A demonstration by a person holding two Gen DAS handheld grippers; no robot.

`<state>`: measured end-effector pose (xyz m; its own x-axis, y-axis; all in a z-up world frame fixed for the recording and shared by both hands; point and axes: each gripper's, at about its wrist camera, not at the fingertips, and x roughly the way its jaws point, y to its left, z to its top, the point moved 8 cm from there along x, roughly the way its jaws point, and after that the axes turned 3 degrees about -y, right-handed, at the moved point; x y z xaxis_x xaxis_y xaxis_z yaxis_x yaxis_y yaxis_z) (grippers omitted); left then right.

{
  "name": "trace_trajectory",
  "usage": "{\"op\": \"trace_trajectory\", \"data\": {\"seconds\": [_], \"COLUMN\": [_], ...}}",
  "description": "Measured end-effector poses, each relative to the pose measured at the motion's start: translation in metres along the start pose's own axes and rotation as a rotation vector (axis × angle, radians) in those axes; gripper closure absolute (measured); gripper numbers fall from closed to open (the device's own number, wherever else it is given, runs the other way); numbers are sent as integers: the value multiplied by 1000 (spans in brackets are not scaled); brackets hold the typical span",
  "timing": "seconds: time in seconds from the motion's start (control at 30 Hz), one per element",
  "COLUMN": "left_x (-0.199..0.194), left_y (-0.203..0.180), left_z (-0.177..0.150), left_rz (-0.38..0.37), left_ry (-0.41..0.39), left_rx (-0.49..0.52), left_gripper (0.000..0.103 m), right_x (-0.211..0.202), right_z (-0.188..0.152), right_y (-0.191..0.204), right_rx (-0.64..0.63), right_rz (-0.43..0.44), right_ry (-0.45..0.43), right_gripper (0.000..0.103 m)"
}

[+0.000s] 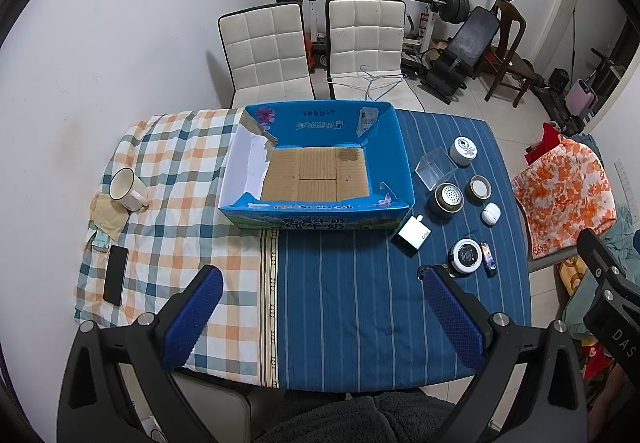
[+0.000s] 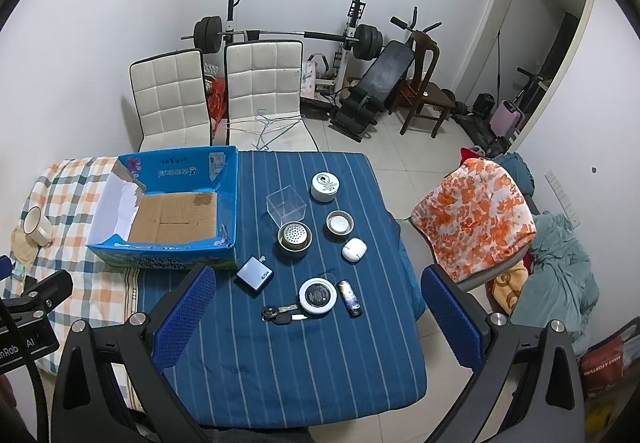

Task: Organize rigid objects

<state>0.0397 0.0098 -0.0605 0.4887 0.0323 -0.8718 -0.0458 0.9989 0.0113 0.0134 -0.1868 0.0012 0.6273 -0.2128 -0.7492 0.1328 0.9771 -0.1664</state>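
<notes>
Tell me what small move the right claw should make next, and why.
Probably lower the open right claw toward the white round tin nearest it. The blue box holds nothing yet, and every small item still sits on the striped cloth beside it.

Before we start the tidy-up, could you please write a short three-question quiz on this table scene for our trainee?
1. True or false: the blue cardboard box already holds items.
2. Which lies nearest the keys? A) mug B) round black-and-white tin C) clear plastic cube
3. Fill in: both the left gripper and right gripper are ____.

Key: 1 false; 2 B; 3 open.
</notes>
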Motion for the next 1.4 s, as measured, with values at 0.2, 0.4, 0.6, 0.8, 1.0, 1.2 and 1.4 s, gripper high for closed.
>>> {"op": "trace_trajectory", "data": {"seconds": [0.2,0.4,0.6,0.8,1.0,1.2,1.4], "left_x": [0,0,2,21,62,151,249], "left_y": [0,0,1,-10,-54,-120,-187], "left_z": [0,0,0,14,49,86,81], "left_rz": [2,2,-6,-28,-62,-83,-86], "left_ry": [-1,1,8,24,20,110,255], "left_rx": [2,0,4,16,56,142,210], "left_gripper": [0,0,0,0,0,0,0], "right_x": [3,6,10,41,100,204,312], "right_z": [3,8,8,10,17,24,5], "right_y": [4,8,8,-7,-48,-102,-131], "right_rx": [-1,-3,3,47,128,185,177], "right_rz": [3,9,12,31,14,-31,-53], "right_ry": [1,1,12,79,156,284,411], "right_gripper": [0,0,0,0,0,0,0]}}
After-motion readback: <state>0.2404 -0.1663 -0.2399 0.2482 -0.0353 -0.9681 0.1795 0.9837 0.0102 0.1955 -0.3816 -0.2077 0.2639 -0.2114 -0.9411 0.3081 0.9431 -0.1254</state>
